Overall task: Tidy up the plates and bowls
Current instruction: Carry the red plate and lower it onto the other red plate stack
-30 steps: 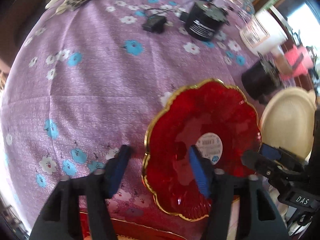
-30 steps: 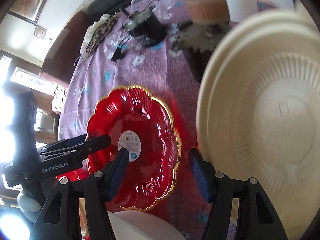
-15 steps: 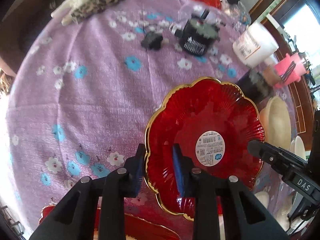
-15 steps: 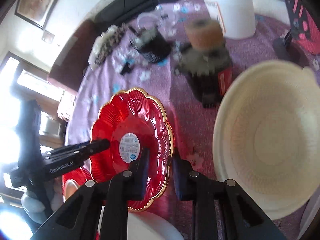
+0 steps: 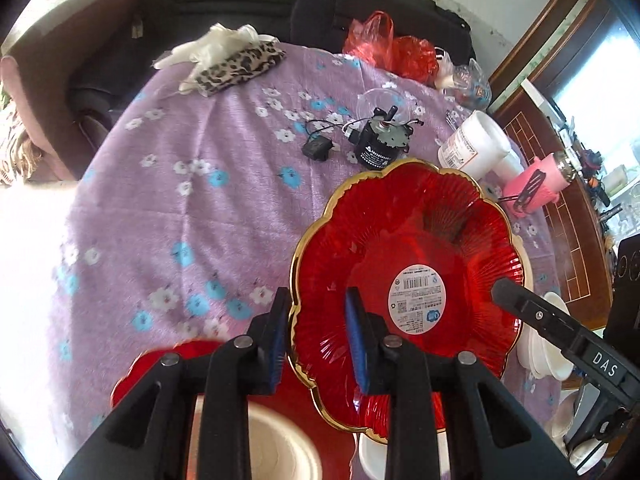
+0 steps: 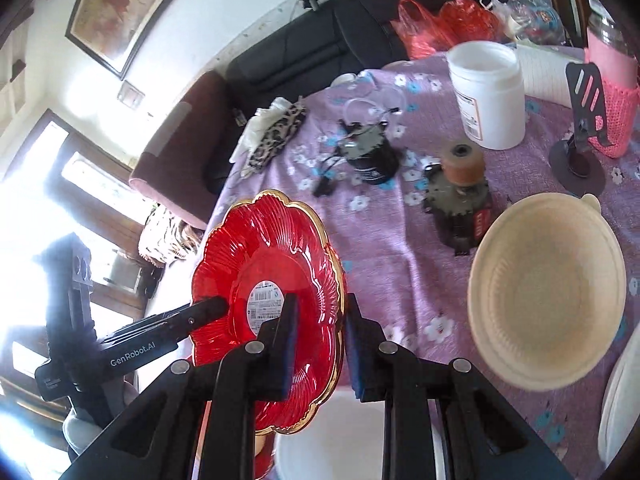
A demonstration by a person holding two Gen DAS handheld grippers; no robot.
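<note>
Both tools hold one red plate (image 5: pixel 408 276) in the air above the surface (image 5: pixel 200 208). The left tool (image 5: pixel 316 336) pinches its left rim; the right tool (image 6: pixel 318 344) pinches the rim opposite. The plate is tilted. Another red plate (image 5: pixel 160 364) lies below at the near edge, and a cream bowl (image 6: pixel 548 304) sits to the right. The middle of the surface is bare.

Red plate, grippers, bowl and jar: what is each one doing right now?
Red plate: lifted off the table, tilted, held at two rim spots.
Left gripper: jaws shut on the plate's rim.
Right gripper: jaws shut on the opposite rim.
Cream bowl: upright on the table, empty.
White jar: standing upright.
</note>
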